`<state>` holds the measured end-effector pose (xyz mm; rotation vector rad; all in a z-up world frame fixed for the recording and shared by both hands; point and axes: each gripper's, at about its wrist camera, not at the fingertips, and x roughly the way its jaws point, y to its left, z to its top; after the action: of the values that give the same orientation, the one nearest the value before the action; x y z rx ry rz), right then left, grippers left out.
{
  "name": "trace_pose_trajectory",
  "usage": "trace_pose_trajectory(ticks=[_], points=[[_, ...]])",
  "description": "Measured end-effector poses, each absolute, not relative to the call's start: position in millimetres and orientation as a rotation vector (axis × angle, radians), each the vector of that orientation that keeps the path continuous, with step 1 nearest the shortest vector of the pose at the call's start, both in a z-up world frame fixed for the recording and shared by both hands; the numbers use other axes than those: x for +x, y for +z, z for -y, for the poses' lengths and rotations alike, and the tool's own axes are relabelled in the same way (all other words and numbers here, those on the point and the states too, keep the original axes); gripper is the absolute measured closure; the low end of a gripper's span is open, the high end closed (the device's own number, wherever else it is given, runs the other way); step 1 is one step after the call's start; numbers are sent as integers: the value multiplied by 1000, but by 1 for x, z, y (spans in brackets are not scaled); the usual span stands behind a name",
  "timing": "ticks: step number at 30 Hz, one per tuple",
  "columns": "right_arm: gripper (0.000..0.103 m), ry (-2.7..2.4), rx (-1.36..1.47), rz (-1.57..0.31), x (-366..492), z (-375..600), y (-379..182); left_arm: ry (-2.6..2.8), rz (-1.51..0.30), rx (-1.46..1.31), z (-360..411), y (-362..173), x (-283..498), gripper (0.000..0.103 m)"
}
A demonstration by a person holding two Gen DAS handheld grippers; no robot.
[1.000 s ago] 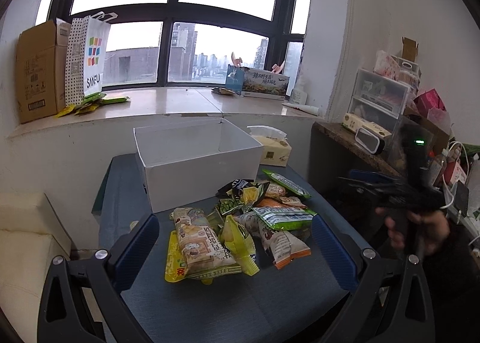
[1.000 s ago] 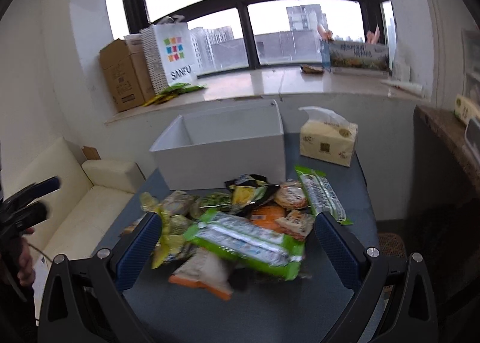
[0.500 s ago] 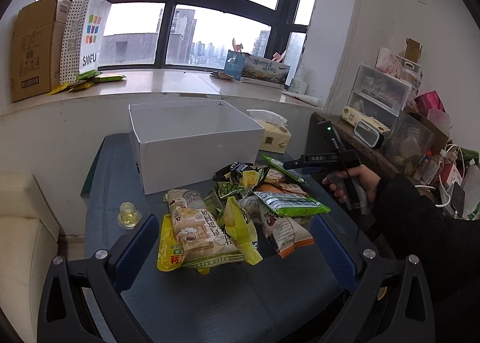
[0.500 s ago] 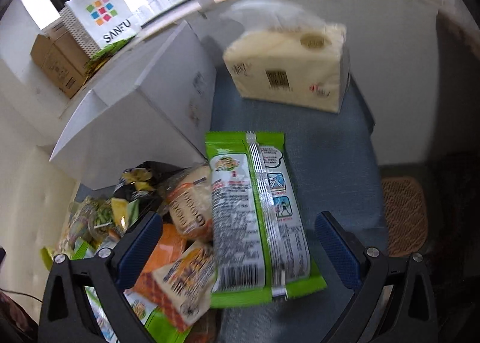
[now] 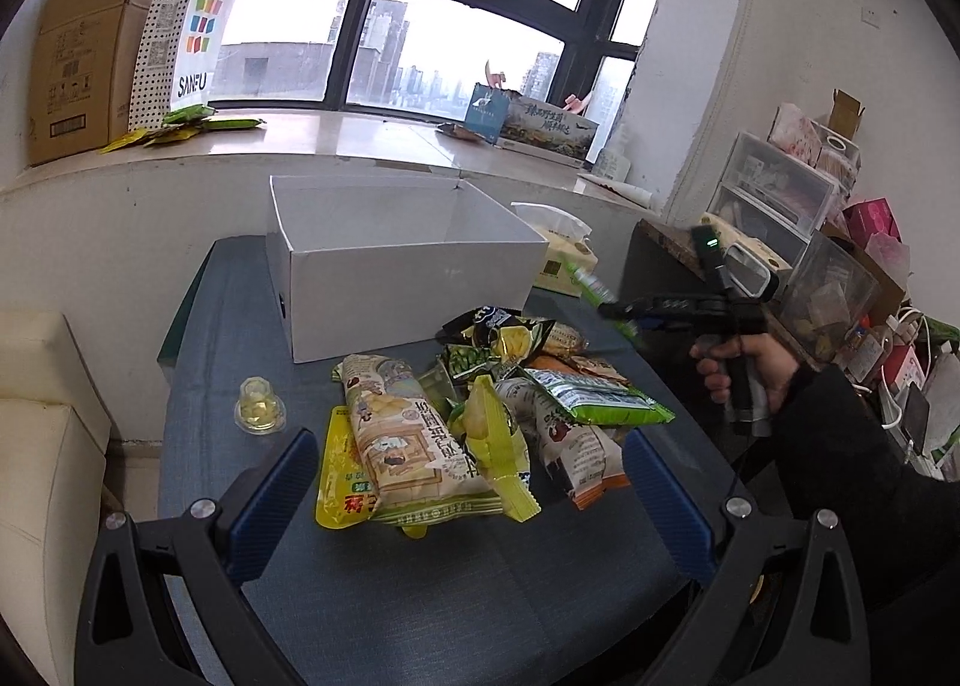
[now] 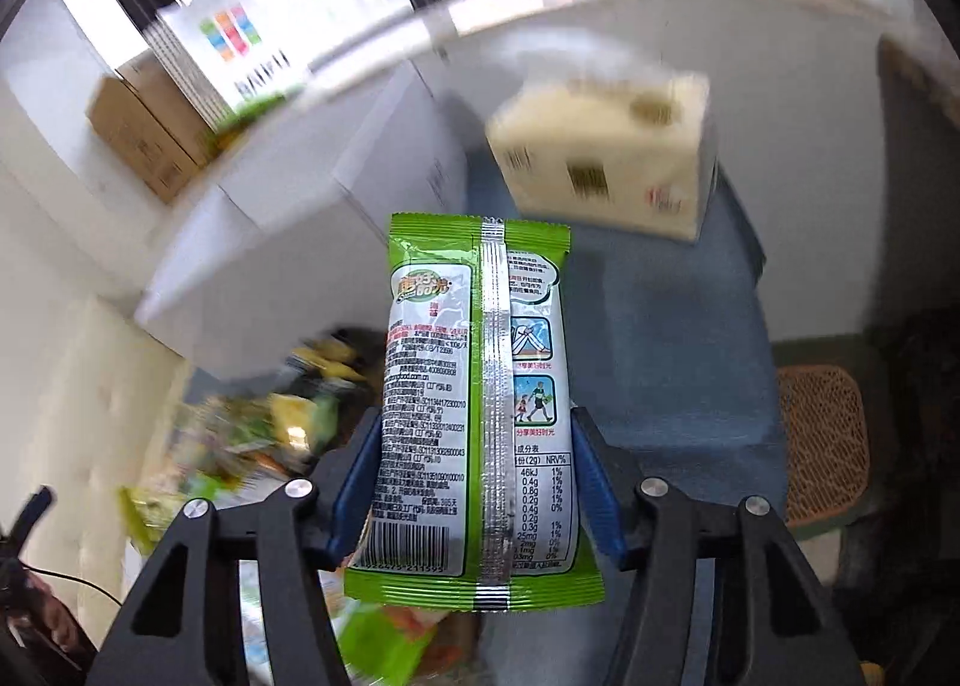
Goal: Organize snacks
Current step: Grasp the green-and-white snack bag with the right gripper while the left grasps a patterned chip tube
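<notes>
Right claw (image 6: 474, 482) has just closed onto the green packet (image 6: 474, 386), long axis pointing to 12; white box (image 6: 300, 242) at 10, probably next. Left claw (image 5: 468, 500) gapes, empty.

Blue table (image 5: 216, 338) under snack pile (image 5: 480, 410), white box (image 5: 408, 272)

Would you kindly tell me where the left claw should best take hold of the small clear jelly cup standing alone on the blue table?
Grip the jelly cup across its round sides, coming from above: it stands upright, apart from the snack pile, with bare table around it.
</notes>
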<state>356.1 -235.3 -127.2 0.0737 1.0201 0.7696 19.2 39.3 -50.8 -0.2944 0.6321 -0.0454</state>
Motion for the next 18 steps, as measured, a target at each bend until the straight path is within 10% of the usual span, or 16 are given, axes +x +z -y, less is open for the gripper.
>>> trace_pose_trajectory(ticks=[18], points=[[39,887,135,-710,183,283,-43,104,-1058,-533,-92,-126,165,0]])
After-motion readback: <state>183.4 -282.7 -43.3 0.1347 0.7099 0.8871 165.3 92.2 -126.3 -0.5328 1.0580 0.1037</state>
